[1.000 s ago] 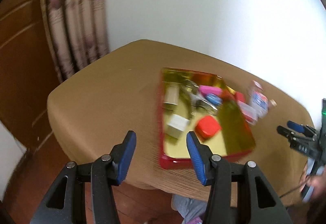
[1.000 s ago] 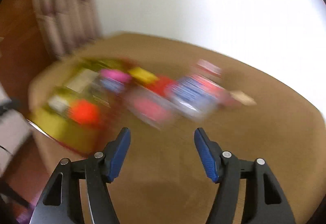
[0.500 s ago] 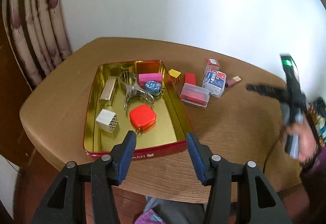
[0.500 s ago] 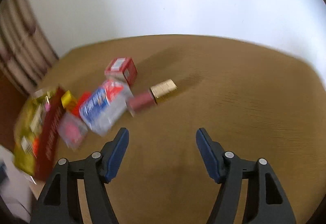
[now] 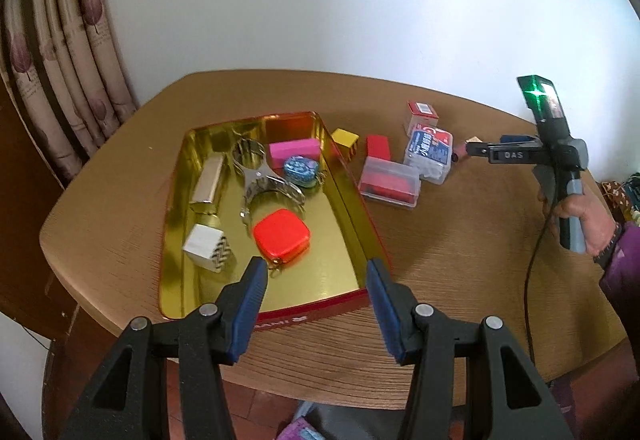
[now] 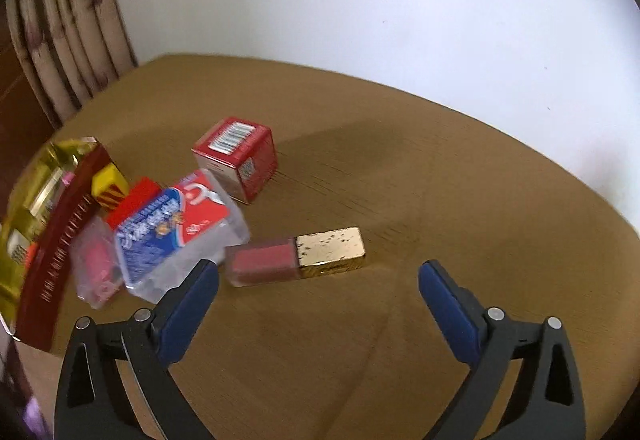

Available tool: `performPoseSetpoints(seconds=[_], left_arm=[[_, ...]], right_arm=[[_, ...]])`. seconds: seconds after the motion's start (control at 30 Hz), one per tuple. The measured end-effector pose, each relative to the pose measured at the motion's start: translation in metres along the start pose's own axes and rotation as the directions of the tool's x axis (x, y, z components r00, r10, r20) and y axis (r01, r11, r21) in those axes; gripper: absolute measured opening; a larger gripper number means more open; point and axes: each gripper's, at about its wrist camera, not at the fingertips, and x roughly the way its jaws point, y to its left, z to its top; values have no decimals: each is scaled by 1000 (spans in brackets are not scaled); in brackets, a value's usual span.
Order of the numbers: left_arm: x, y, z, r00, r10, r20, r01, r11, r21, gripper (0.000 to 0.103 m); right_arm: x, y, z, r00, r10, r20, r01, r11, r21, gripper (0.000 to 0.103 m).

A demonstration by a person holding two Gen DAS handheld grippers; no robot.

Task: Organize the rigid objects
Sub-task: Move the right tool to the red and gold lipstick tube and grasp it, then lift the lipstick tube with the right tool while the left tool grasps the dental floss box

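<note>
A red and gold tin (image 5: 312,314) holds a red square case (image 5: 282,234), a white zigzag cube (image 5: 208,248), a gold bar (image 5: 208,179) and several other small items. My left gripper (image 5: 316,272) hovers open over the tin's near edge with nothing between its pads. To the right of the tin lie a yellow cube (image 5: 345,139), a red block (image 5: 378,147) and two clear boxes (image 5: 390,183). My right gripper (image 6: 320,272) is opening wide, empty, just short of a red bottle with a gold cap (image 6: 298,258). A red carton (image 6: 236,155) stands beyond.
The round brown table (image 5: 460,280) is backed by a white wall, with a curtain (image 5: 60,51) at the left. A person's hand (image 5: 576,207) holds the right gripper at the table's right side, and its cable hangs down. Bare tabletop stretches right of the bottle.
The right gripper's jaws have spread much wider, and it has swung right from the tin to the gold-capped bottle. The left view has steadied with the tin now straight ahead.
</note>
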Motion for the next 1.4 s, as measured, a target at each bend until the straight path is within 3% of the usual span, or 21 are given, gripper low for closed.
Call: performPoseSetpoints(seconds=[0.07, 0.3, 0.4, 0.47, 0.6, 0.7, 0.73, 0.8, 0.9, 0.97, 1.0, 1.03, 1.1, 1.27, 1.33, 1.4], left_arm=[[3, -4, -1, 1000, 1, -8, -1, 1000, 13, 53], [9, -12, 1, 1000, 15, -26, -14, 999, 38, 53], [11, -13, 3, 999, 17, -39, -15, 999, 36, 53], [13, -12, 4, 999, 17, -46, -15, 999, 34, 53], [16, -12, 7, 998, 15, -55, -13, 999, 32, 53], [18, -14, 7, 998, 5, -62, -4, 1000, 28, 52], [19, -14, 7, 998, 1, -66, 0, 1000, 28, 52], [22, -16, 7, 997, -5, -76, 8, 1000, 29, 52], [22, -19, 5, 997, -2, -83, 5, 999, 37, 53], [22, -20, 5, 997, 7, -82, -4, 999, 41, 52], [23, -20, 6, 997, 8, -82, -4, 999, 40, 53], [23, -20, 7, 997, 5, -83, -2, 999, 37, 53], [25, -21, 7, 996, 2, -89, 1, 999, 32, 52], [25, -23, 7, 996, 8, -90, -5, 999, 39, 53], [23, -23, 8, 996, 5, -87, -1, 999, 36, 53], [20, -23, 11, 997, -2, -78, 4, 999, 35, 53]], right_arm=[[6, 2, 3, 999, 39, -16, -39, 999, -22, 100], [38, 14, 20, 993, 58, -99, -75, 981, -177, 100], [50, 19, 23, 978, 84, -191, -133, 956, -260, 100], [51, 25, 17, 951, 129, -281, -215, 930, -297, 100], [34, 33, 3, 923, 160, -351, -286, 894, -346, 98], [10, 24, 15, 967, 123, -225, -201, 908, -367, 98], [8, 21, 20, 972, 119, -205, -189, 911, -367, 99], [14, 19, 32, 966, 136, -221, -210, 912, -353, 99], [24, 25, 23, 960, 92, -263, -198, 890, -412, 97], [38, 36, 25, 954, 78, -291, -207, 872, -444, 80], [41, 38, 25, 949, 74, -307, -214, 866, -452, 57], [44, 40, 26, 945, 83, -315, -227, 862, -454, 52], [46, 41, 32, 950, 73, -304, -216, 856, -469, 53], [55, 42, 39, 935, 76, -347, -234, 868, -439, 51], [58, 45, 41, 929, 95, -357, -240, 889, -389, 38], [51, 36, 38, 937, 83, -338, -212, 907, -364, 25]])
